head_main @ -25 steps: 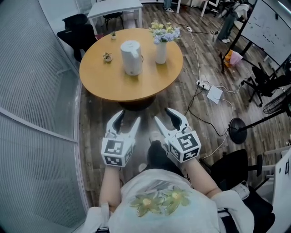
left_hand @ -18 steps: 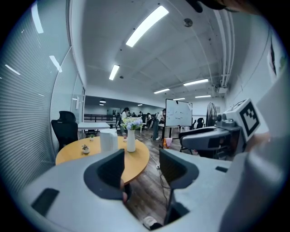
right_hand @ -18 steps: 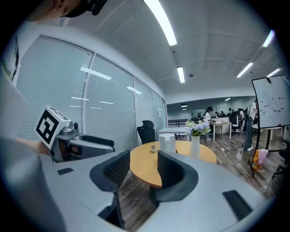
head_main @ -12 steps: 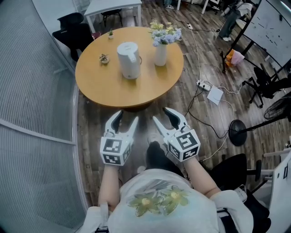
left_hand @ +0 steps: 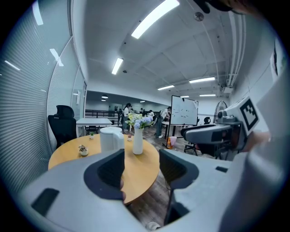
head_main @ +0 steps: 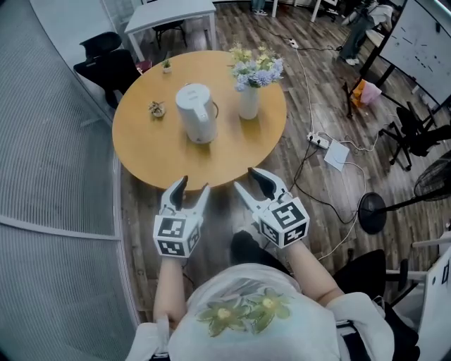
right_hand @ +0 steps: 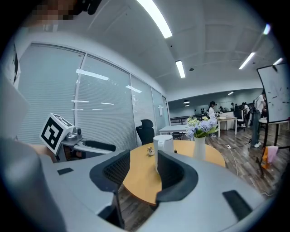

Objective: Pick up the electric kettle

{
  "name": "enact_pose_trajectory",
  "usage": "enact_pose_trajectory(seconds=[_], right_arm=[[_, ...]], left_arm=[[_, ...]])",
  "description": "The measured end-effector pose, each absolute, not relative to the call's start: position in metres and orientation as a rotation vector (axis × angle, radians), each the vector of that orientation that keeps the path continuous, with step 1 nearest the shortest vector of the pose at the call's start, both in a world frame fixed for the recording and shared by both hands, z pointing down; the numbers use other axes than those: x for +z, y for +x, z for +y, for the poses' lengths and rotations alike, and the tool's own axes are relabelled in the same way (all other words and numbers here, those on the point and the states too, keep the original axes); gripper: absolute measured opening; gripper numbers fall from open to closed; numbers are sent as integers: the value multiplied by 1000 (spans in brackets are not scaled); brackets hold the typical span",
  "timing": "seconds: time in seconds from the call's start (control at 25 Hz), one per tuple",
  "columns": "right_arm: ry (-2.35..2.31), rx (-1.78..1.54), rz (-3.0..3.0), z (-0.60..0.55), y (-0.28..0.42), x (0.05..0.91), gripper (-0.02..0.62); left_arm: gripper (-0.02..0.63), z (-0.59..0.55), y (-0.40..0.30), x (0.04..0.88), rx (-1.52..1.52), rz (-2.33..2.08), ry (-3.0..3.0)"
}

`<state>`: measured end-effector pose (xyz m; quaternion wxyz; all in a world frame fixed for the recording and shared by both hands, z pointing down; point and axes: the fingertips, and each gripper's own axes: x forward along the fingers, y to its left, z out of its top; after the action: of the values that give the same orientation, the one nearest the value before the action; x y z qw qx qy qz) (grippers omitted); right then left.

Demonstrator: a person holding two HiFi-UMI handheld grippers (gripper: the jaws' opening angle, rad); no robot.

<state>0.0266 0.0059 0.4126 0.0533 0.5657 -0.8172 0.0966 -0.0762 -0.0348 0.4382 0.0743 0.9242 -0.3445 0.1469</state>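
Electric kettle (head_main: 195,113): white, cylindrical, lidded, side handle; upright on round wooden table (head_main: 163,161), upper centre; left gripper (head_main: 194,187) and right gripper (head_main: 248,180) fingers released, empty.

Bright ceiling strip lights; sharp; fisheye-warped edges.

I'm looking at an open-plan office. Long strip lights (left_hand: 154,18) run across the ceiling (left_hand: 195,50), and a glass partition (head_main: 49,162) with blinds (right_hand: 104,108) walls off one side. A whiteboard (head_main: 423,49), a black swivel chair (head_main: 106,55) and a white desk (head_main: 169,10) stand around a round table (head_main: 176,158). A power strip (head_main: 318,139) and cables (head_main: 303,70) lie on the wood floor (head_main: 236,25). Farther back I see people (left_hand: 128,111) among more desks.
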Motion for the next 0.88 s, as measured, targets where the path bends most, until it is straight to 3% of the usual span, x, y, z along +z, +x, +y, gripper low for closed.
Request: enact_pose_trajectory(seconds=[0.88], right_arm=[[1361, 369, -2640, -124, 48, 435, 184]], left_arm=[[222, -134, -30, 482, 555, -1085, 2626]])
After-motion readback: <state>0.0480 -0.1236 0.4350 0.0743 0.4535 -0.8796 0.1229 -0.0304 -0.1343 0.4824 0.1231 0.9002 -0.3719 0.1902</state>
